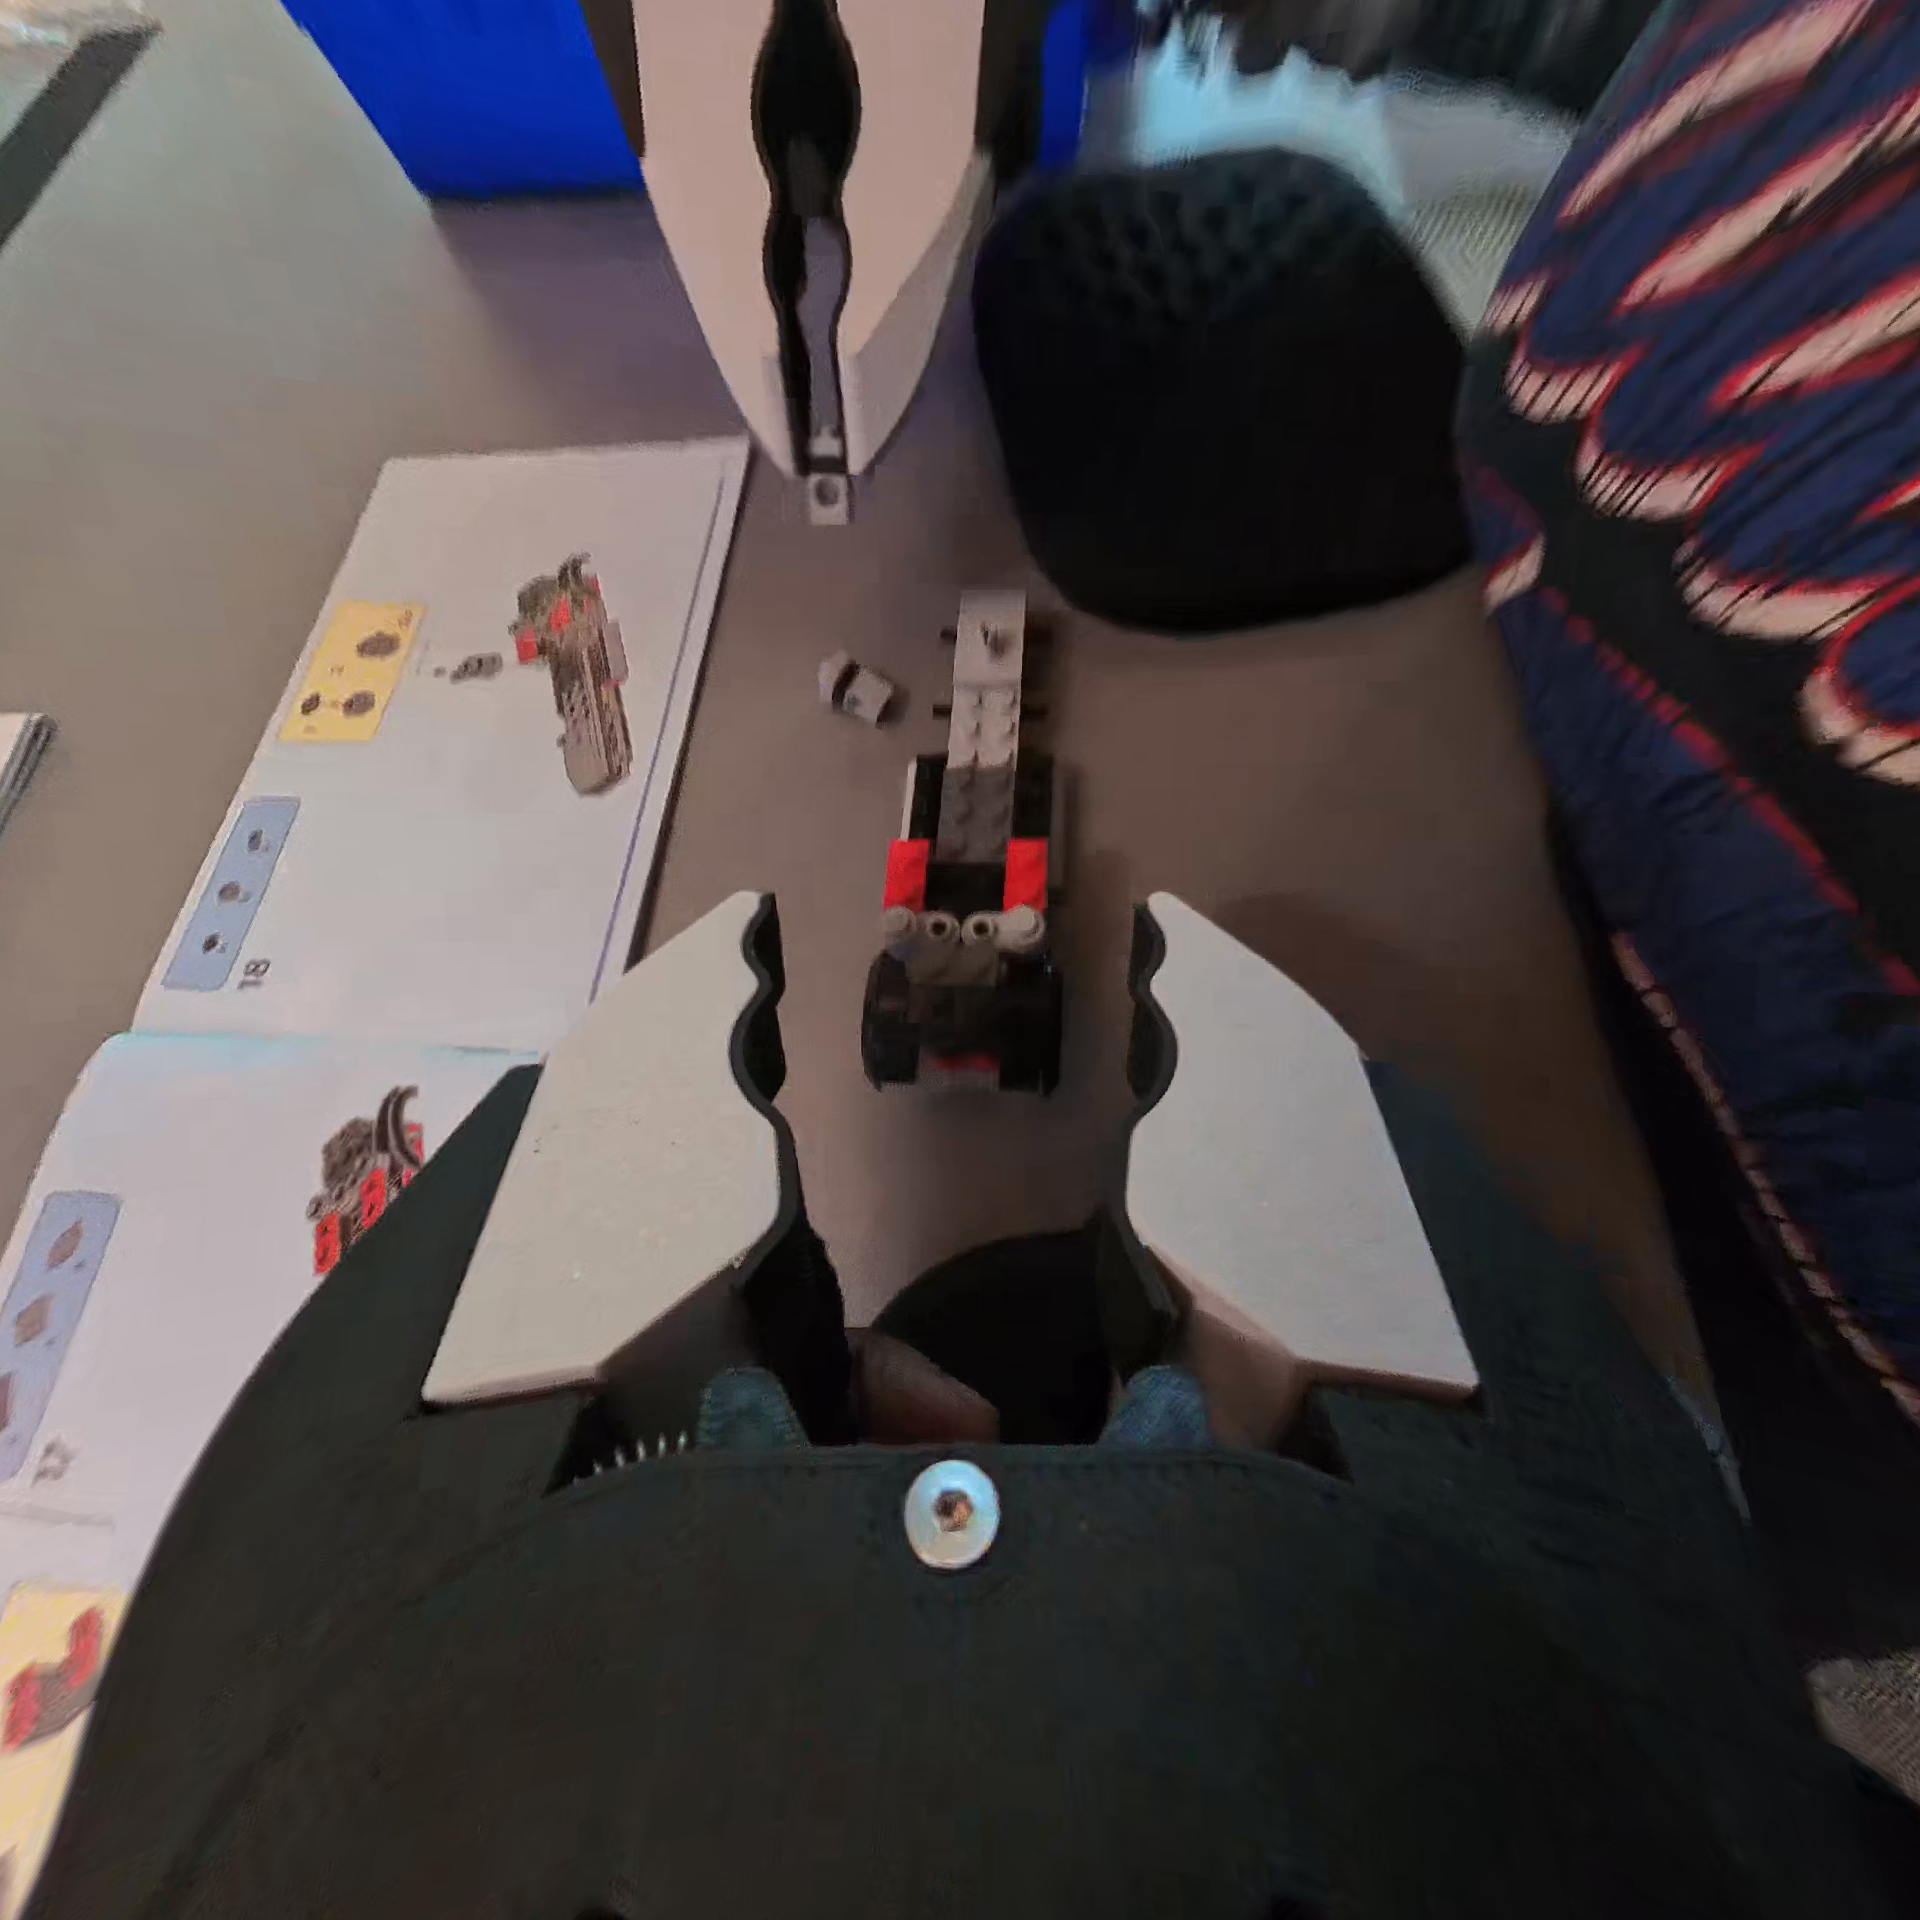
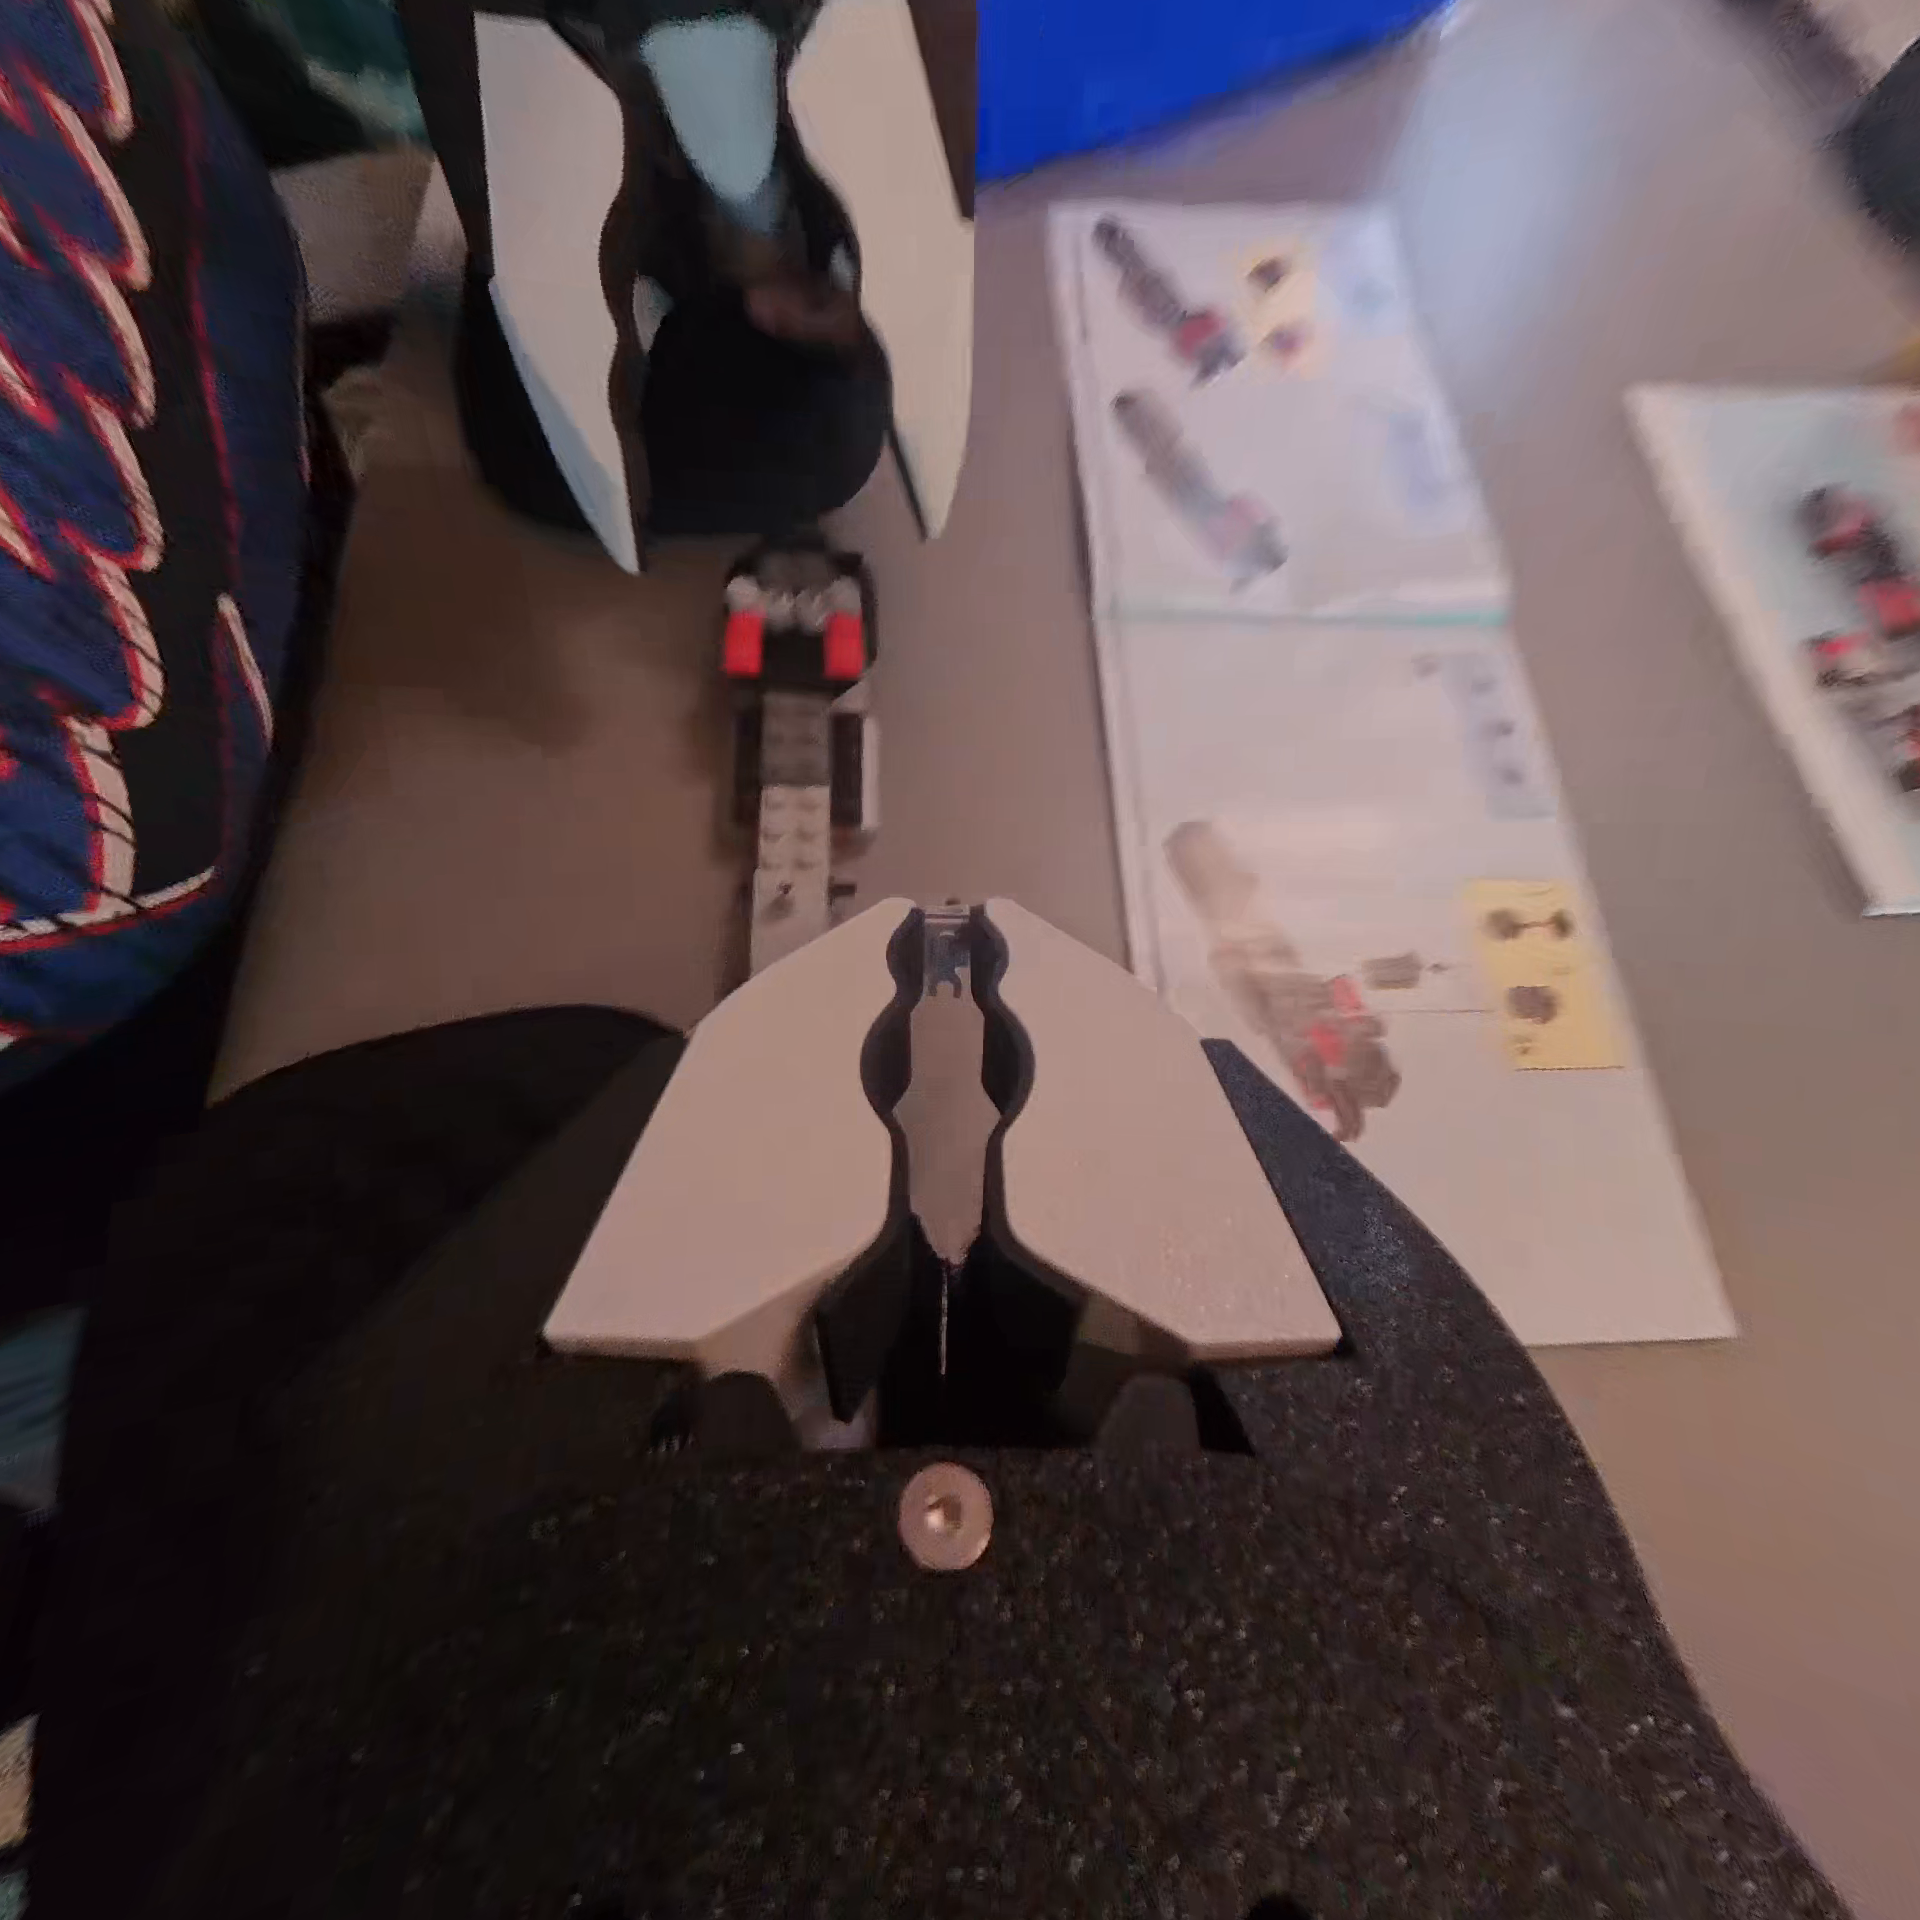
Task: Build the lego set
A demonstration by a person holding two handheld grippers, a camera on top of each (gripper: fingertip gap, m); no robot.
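A long black, grey and red lego model (image 1: 971,883) lies on the grey table between the two grippers; it also shows in the right wrist view (image 2: 800,727). My left gripper (image 1: 956,914) is open, with its fingers on either side of the model's near end. My right gripper (image 2: 948,914) is shut on a small light grey piece (image 2: 945,940) at its tips, just above the model's thin grey end. In the left wrist view the right gripper (image 1: 826,488) holds the grey piece (image 1: 828,497) beyond the model. A loose grey piece (image 1: 857,688) lies left of the model.
Open instruction pages (image 1: 436,748) lie left of the model, seen on the right in the right wrist view (image 2: 1351,831). A black knitted object (image 1: 1226,395) sits beside the model's far end. A person's patterned blue, red and white sleeve (image 1: 1714,520) borders the table. A blue box (image 1: 468,94) stands at the back. One gripper's finger ends stand about 10 cm off the other's.
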